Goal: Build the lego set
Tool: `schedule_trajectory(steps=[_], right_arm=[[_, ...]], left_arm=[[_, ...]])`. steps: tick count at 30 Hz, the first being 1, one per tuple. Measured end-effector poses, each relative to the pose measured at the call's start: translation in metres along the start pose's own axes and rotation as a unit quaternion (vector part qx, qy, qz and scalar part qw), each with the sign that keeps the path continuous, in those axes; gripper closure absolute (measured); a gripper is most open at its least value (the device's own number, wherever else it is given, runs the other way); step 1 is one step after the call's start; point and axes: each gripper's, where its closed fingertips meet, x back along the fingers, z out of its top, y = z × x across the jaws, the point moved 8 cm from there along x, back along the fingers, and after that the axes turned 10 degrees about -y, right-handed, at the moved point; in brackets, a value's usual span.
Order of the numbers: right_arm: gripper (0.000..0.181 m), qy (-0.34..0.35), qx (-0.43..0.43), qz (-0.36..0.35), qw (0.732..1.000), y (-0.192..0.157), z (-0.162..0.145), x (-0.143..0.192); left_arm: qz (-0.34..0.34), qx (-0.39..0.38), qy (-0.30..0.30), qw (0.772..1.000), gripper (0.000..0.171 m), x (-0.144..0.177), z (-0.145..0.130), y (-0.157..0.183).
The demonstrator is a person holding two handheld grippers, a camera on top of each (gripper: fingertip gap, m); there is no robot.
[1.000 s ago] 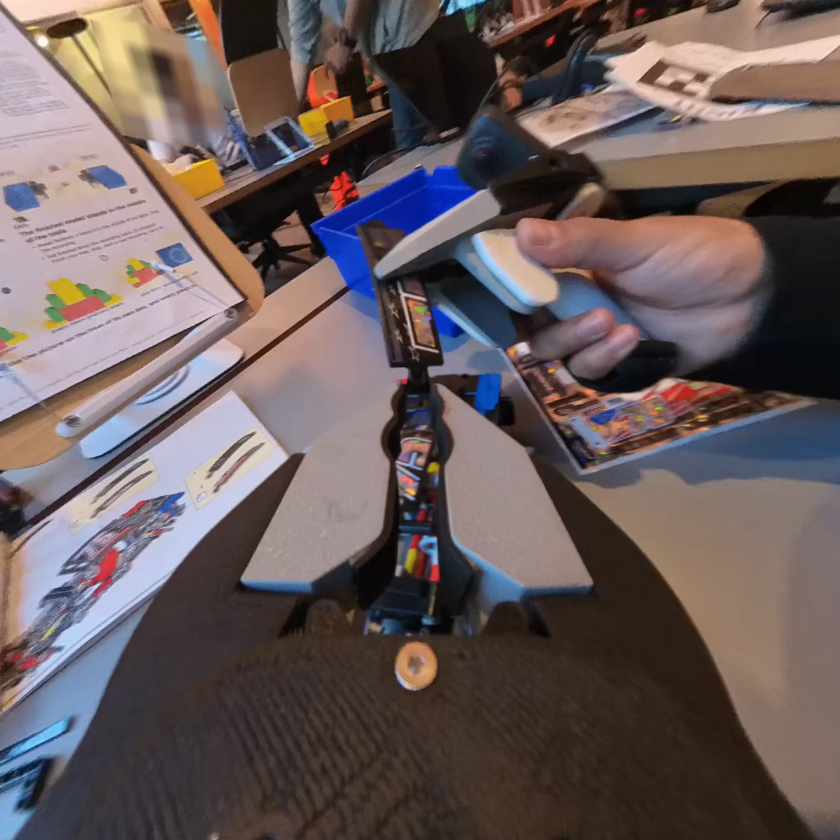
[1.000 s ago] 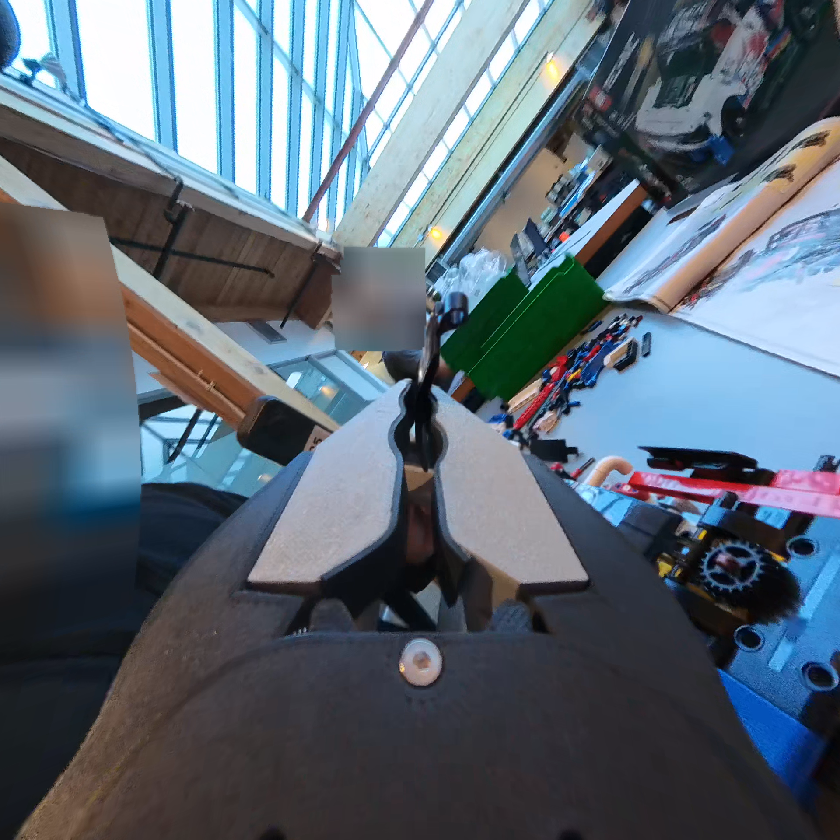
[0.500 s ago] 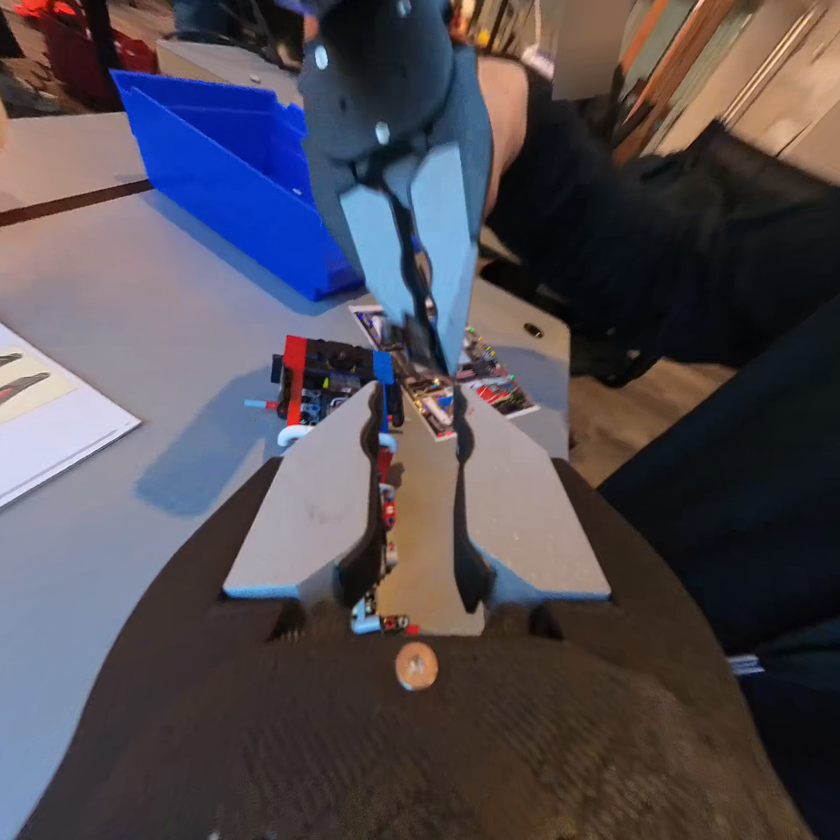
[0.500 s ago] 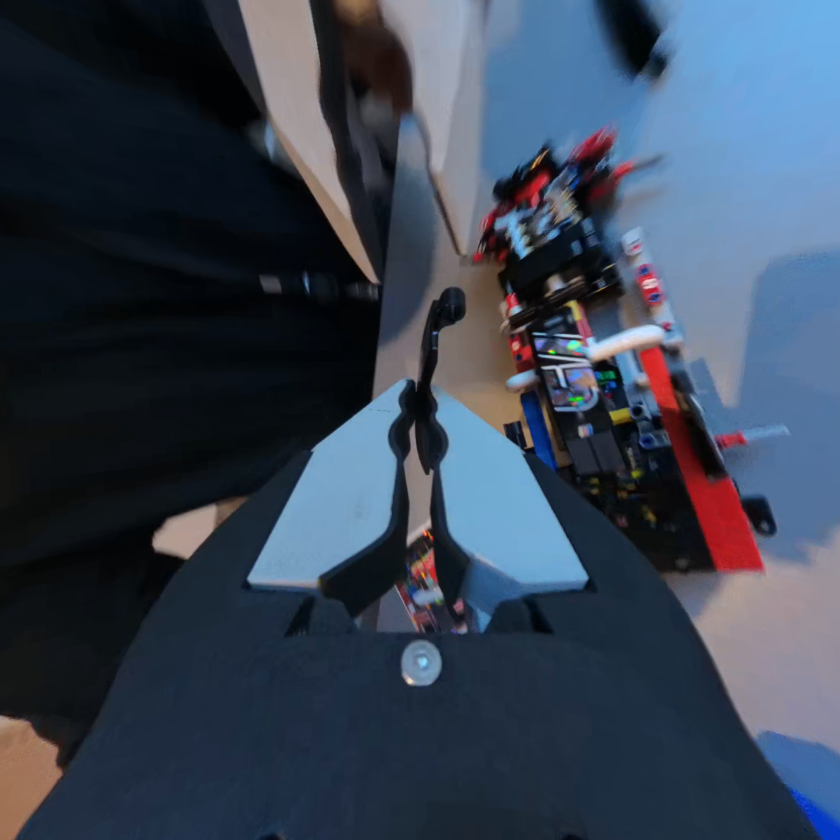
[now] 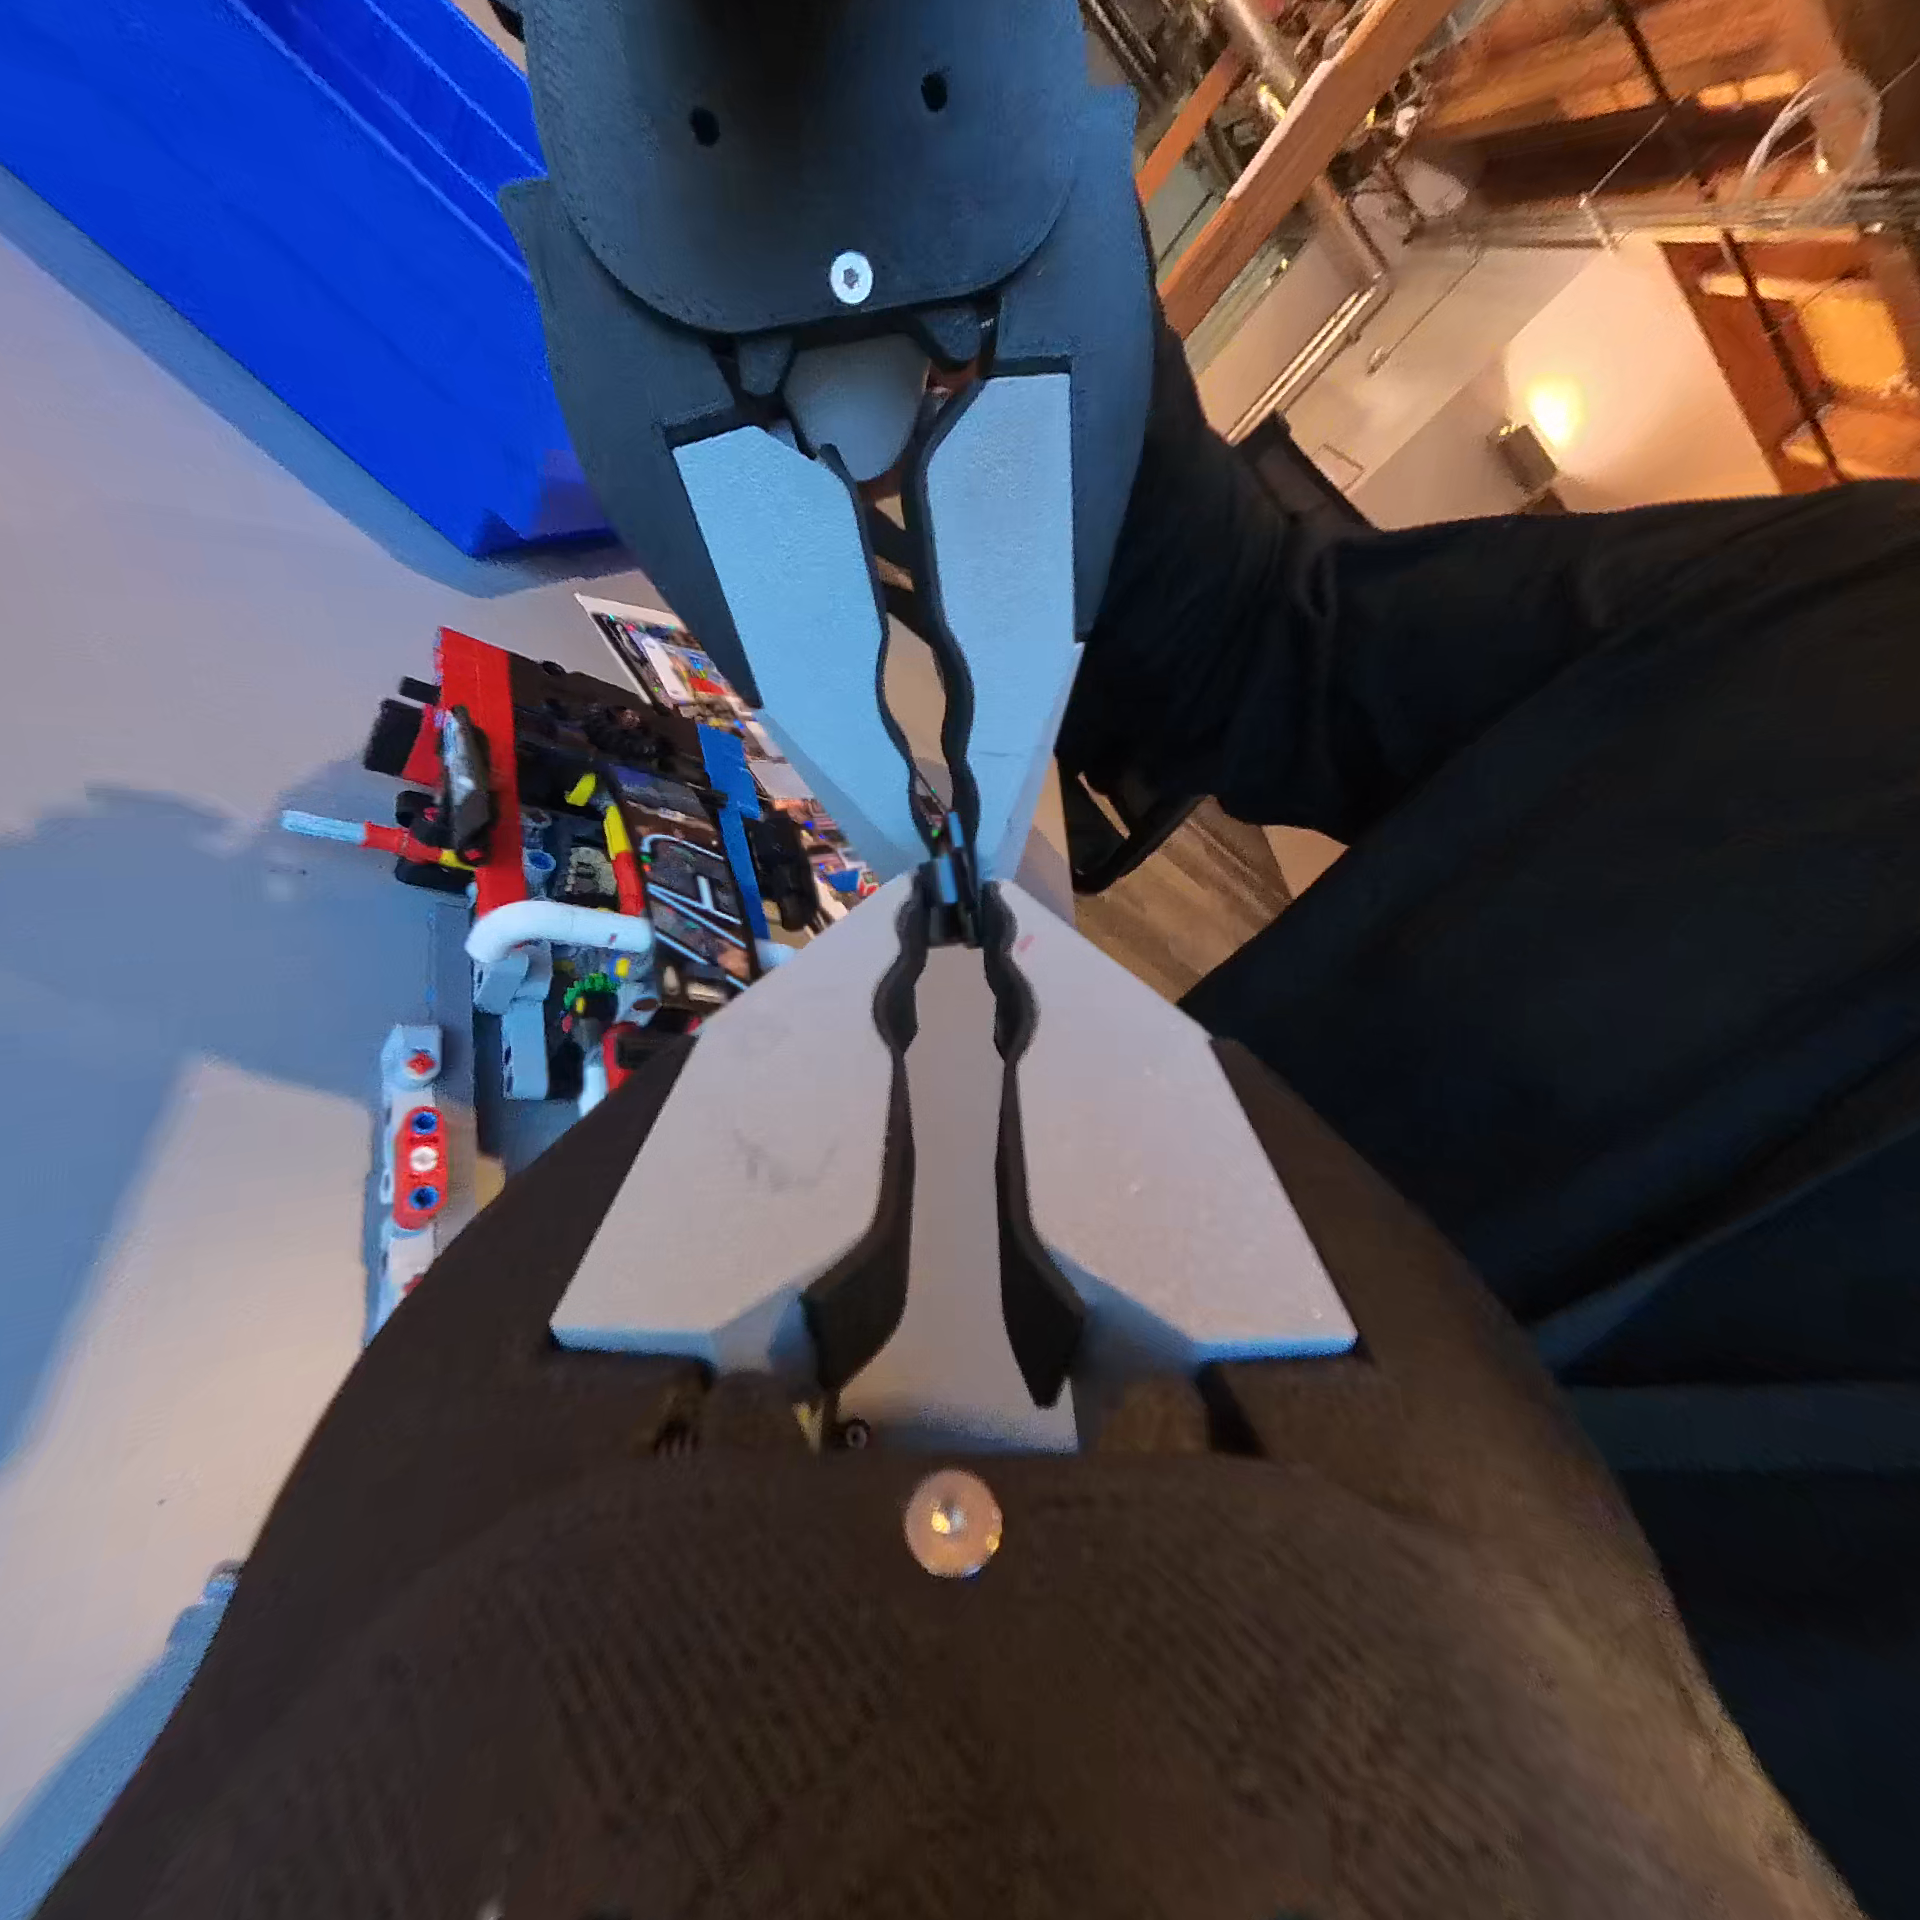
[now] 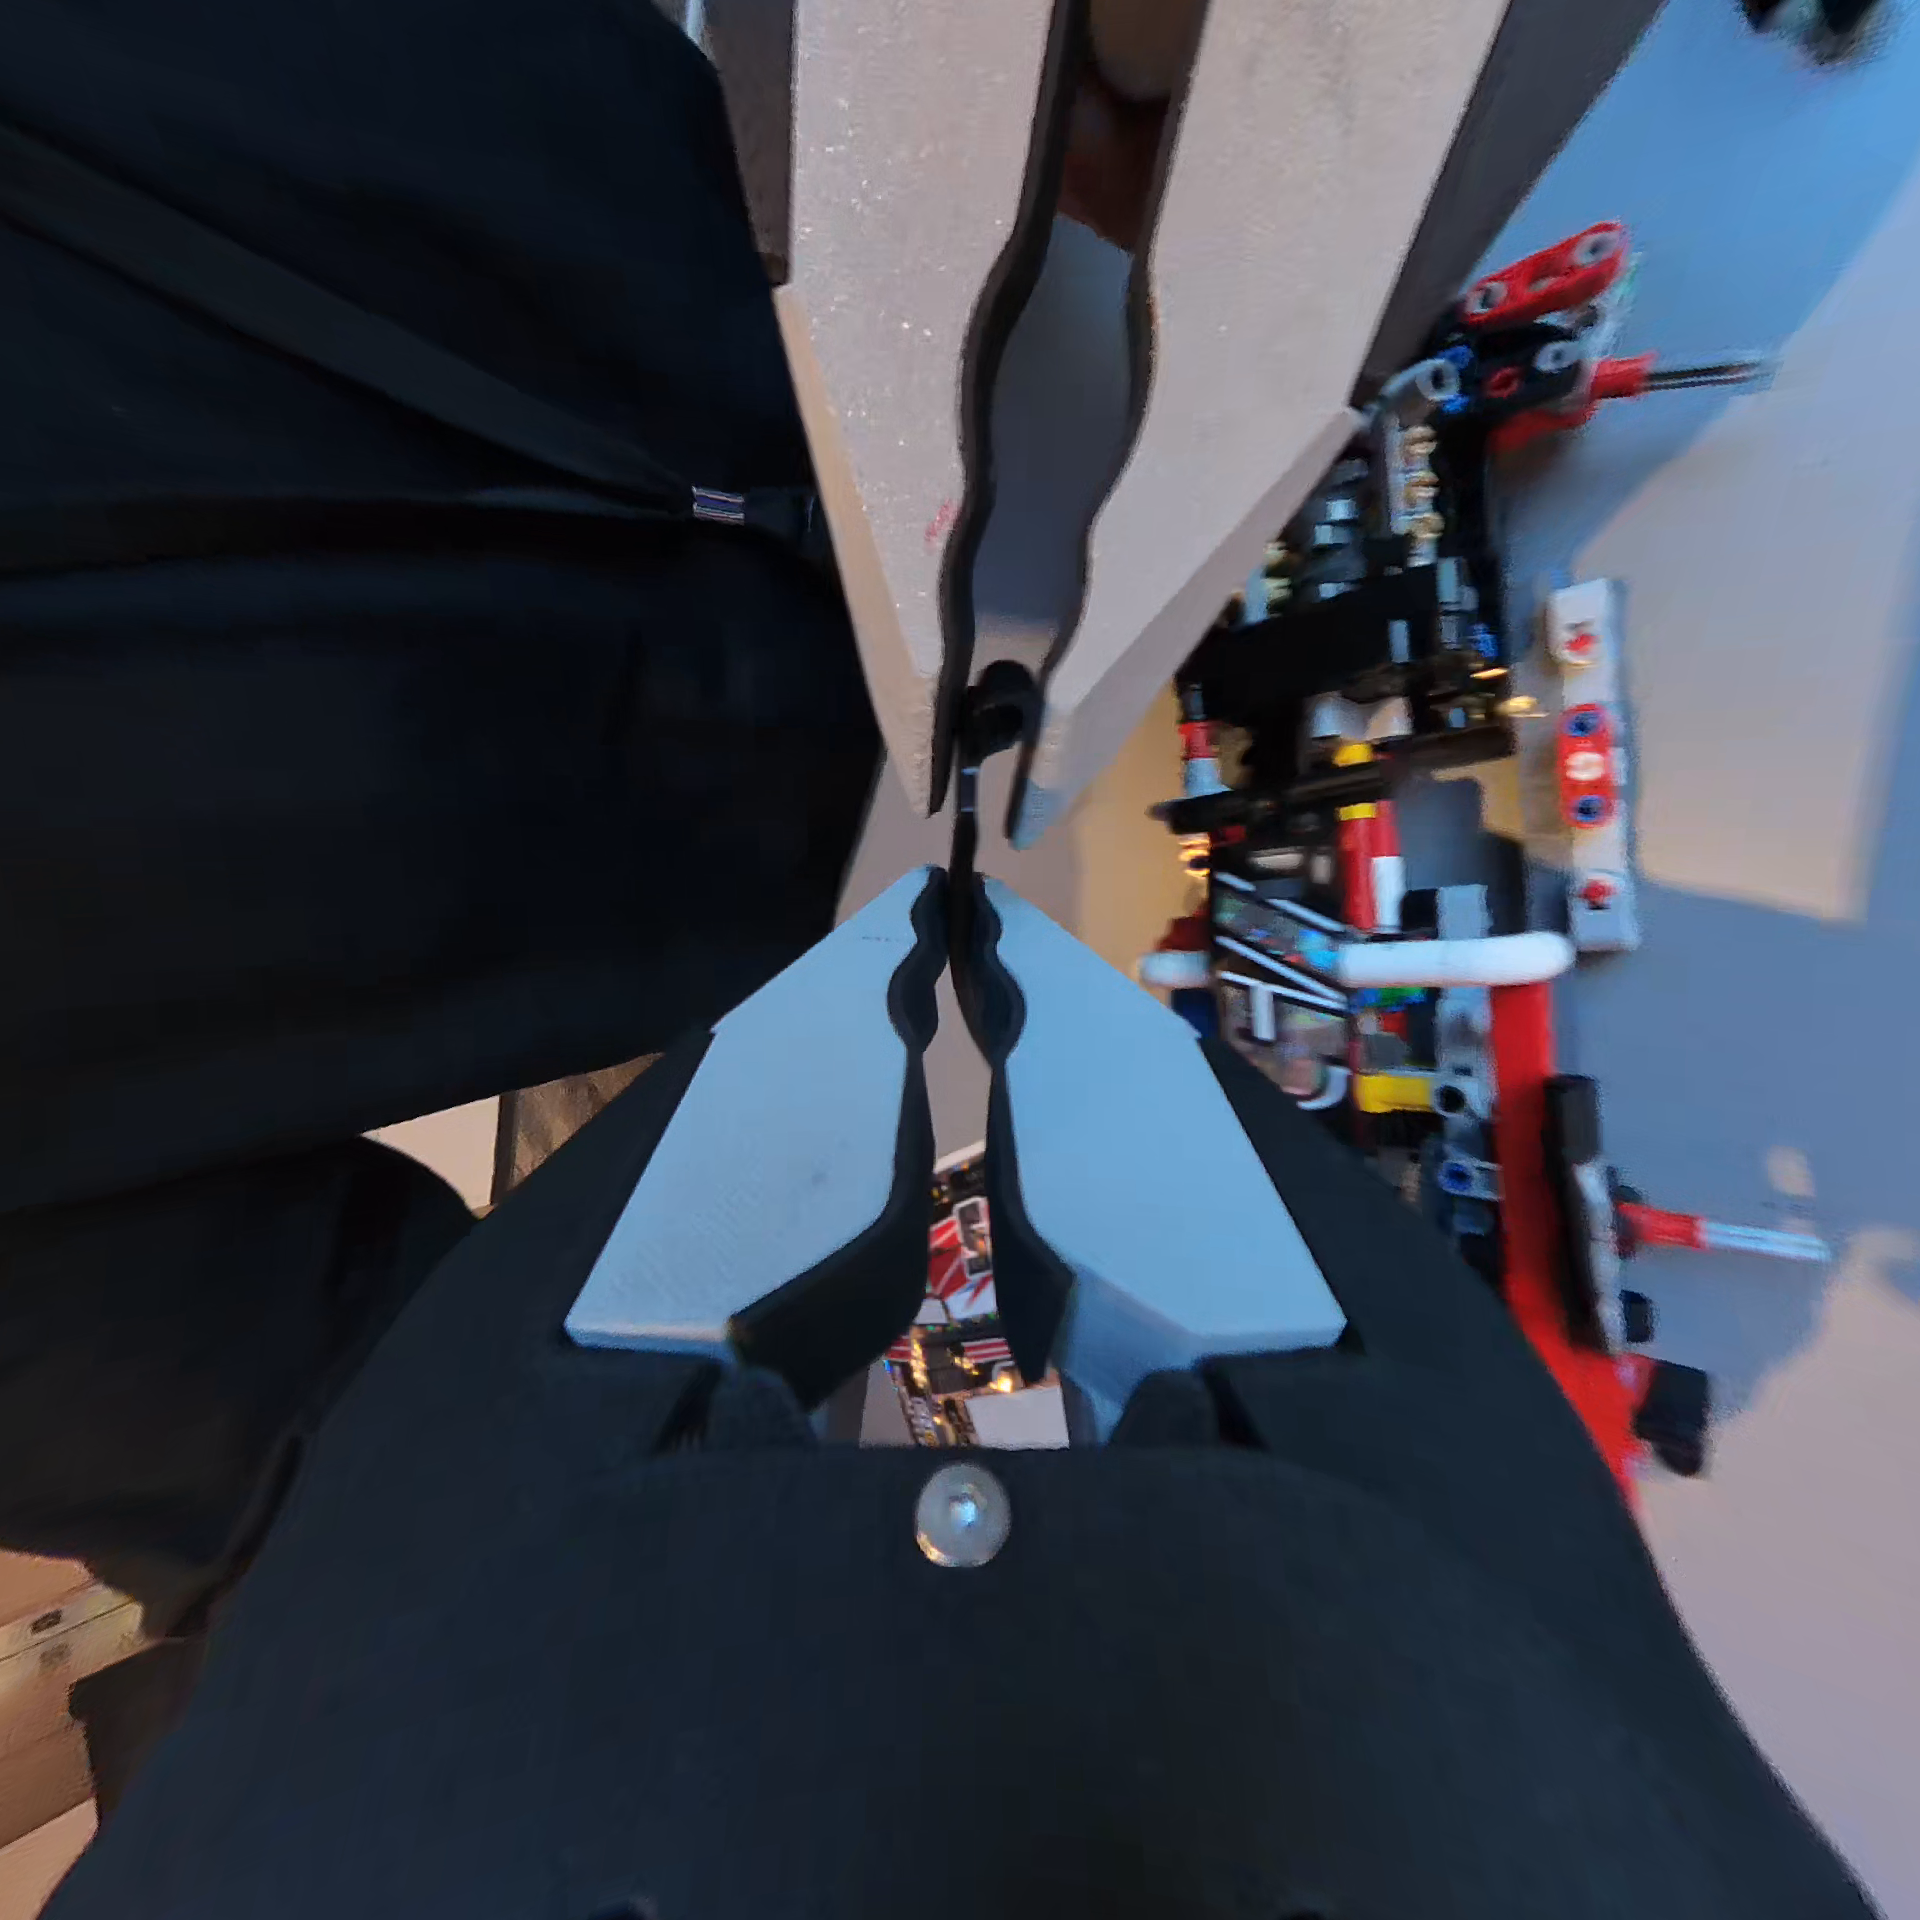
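My right gripper (image 6: 961,883) is shut on a thin, curved black lego piece (image 6: 964,821). My left gripper (image 5: 945,909) meets it tip to tip above the table's front edge. Its fingers have closed around the piece's round end (image 6: 997,696), which shows as a small black block (image 5: 948,888) in the left wrist view. The right gripper (image 5: 940,831) comes down from the top of that view. The left gripper (image 6: 982,810) comes down from the top of the right wrist view. The part-built black, red and white lego car (image 5: 623,852) lies on the grey table (image 5: 156,623) beside both grippers; it also shows in the right wrist view (image 6: 1403,831).
A blue bin (image 5: 260,260) stands behind the car. A sticker sheet (image 5: 665,655) lies under the grippers, also seen in the right wrist view (image 6: 961,1247). A loose grey and red beam (image 5: 416,1143) lies by the car. A person in black clothing (image 5: 1558,831) sits at the table edge. Both grippers' tips are close together, under 4 cm apart.
Both grippers swung down toward the car and met tip to tip. My left gripper, open half a second ago, has closed around the black piece's round end. The right stayed shut on it.
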Motion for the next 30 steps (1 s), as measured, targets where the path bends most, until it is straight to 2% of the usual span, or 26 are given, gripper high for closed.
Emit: schedule_trajectory(steps=[1, 5, 8, 10, 15, 17, 19, 23, 30], right_arm=[[0.181, 0.004, -0.004, 0.003, 1.0, 0.004, 0.0, 0.003], [0.175, 0.072, -0.021, -0.004, 0.997, 0.021, -0.003, 0.024], [0.167, 0.163, -0.024, -0.059, 0.985, 0.025, -0.015, 0.045], [0.164, 0.224, -0.022, -0.121, 0.967, 0.021, -0.029, 0.055], [0.152, 0.334, 0.002, -0.225, 0.915, -0.005, -0.063, 0.051], [0.144, 0.352, -0.001, -0.271, 0.896, -0.016, -0.072, 0.043], [0.139, 0.378, 0.001, -0.328, 0.866, -0.026, -0.076, 0.036], [0.133, 0.396, 0.002, -0.436, 0.808, -0.038, -0.079, 0.026], [0.137, 0.354, 0.024, -0.509, 0.784, -0.045, -0.069, 0.003]], left_arm=[[0.002, 0.002, 0.009, 1.0, 0.166, 0.002, 0.001, -0.002], [0.022, 0.025, 0.076, 0.997, 0.169, 0.017, 0.008, -0.013], [0.008, 0.07, 0.167, 0.983, 0.169, 0.037, 0.014, -0.022], [-0.009, 0.102, 0.208, 0.973, 0.169, 0.044, 0.013, -0.027], [-0.001, 0.122, 0.21, 0.97, 0.169, 0.035, 0.012, -0.033], [-0.01, 0.134, 0.232, 0.963, 0.169, 0.033, 0.017, -0.032], [-0.023, 0.142, 0.246, 0.958, 0.169, 0.028, 0.021, -0.029], [-0.035, 0.151, 0.243, 0.958, 0.169, 0.013, 0.024, -0.019], [-0.048, 0.172, 0.265, 0.948, 0.169, 0.005, 0.019, -0.002]])
